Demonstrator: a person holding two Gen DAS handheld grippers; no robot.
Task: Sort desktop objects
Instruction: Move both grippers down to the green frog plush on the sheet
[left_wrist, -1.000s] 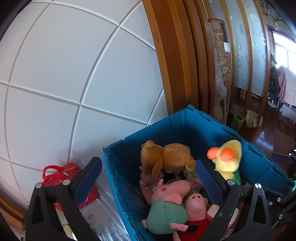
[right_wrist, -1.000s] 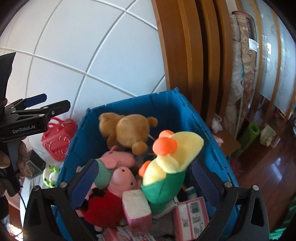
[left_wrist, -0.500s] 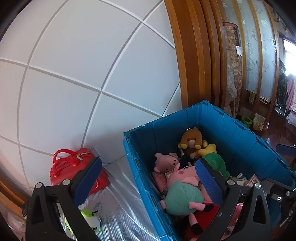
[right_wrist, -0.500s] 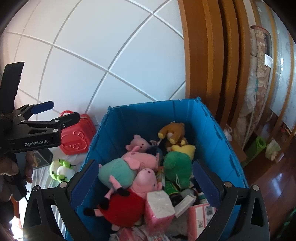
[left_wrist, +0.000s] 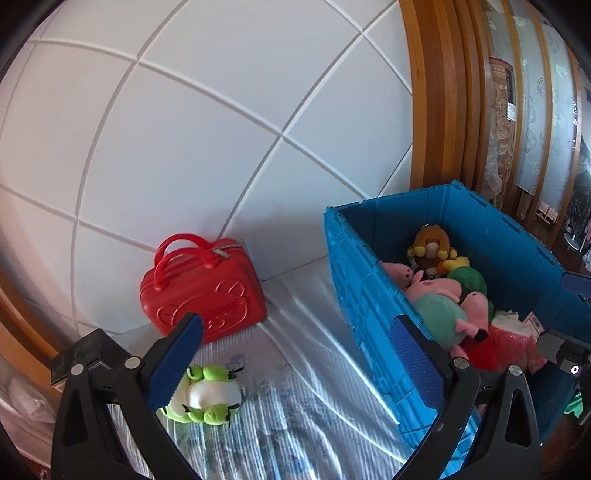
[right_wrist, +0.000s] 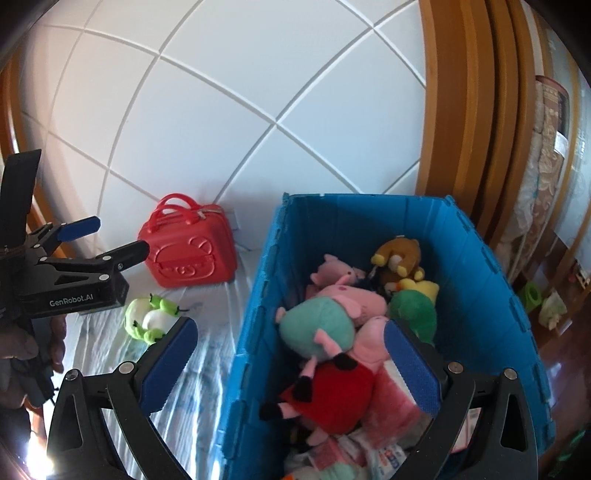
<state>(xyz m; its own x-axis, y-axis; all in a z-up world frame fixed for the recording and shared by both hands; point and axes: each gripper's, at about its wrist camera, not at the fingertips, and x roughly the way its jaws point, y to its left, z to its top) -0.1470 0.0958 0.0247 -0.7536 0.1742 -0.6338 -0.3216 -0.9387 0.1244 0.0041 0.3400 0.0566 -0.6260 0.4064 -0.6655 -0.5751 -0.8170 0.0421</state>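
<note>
A blue crate (right_wrist: 476, 266) stands on the right of the plastic-covered table (left_wrist: 306, 321), filled with plush toys: a pig in a teal dress (right_wrist: 321, 326), a pig in red (right_wrist: 340, 395), a brown bear (right_wrist: 397, 258) at the far end. Left of the crate, against the white wall, sits a red case (left_wrist: 201, 291). Nearer lies a green frog plush (left_wrist: 205, 393), just beside the left gripper's (left_wrist: 295, 365) left finger. Both the left gripper and the right gripper (right_wrist: 291, 365) are spread wide and empty, the right one above the crate's near-left wall.
</note>
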